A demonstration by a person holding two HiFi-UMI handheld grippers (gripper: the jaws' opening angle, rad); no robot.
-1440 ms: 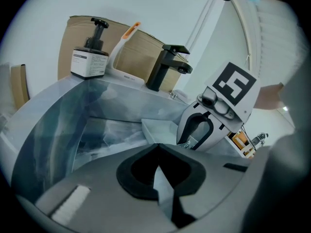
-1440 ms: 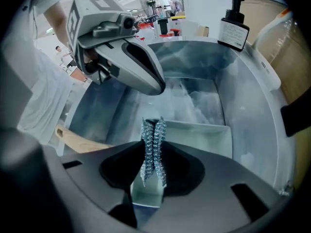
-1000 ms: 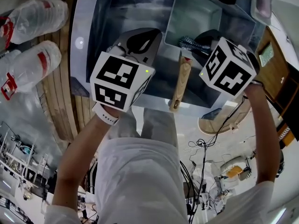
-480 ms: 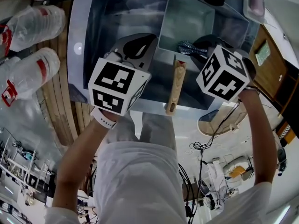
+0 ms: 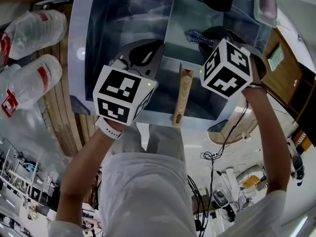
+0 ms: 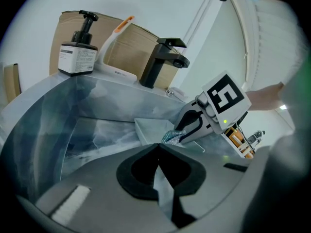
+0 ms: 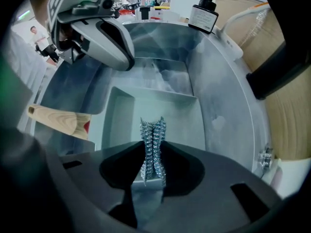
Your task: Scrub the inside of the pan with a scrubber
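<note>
The right claw (image 7: 153, 148) is closed tight on the scrubber (image 7: 153, 130), a strip of shiny metal mesh that stands up out of the jaws and pokes out past their tips. Straight ahead of those tips, and below them, lies the open inside of the pan (image 7: 182, 115), a square grey tray sitting in the sink (image 7: 228, 96). The scrubber points into the middle of the pan floor. The right gripper view does not show whether the mesh touches the floor or hangs just above it.

The pan's wooden handle (image 7: 58, 119) sticks out to the left of this claw. In the head view the handle (image 5: 181, 95) runs back from the pan (image 5: 197, 14) toward the person, passing between the two claws.

The left claw (image 6: 158, 147) has its jaws together with nothing between them. It hangs beside the pan, off its left wall, nearer the handle than the right claw is. Its own view shows the scrubber (image 6: 171, 137) just ahead and to its right.

The next move looks like a short push of the right claw forward and down onto the pan floor. The left claw is the one placed to steady the handle.
</note>
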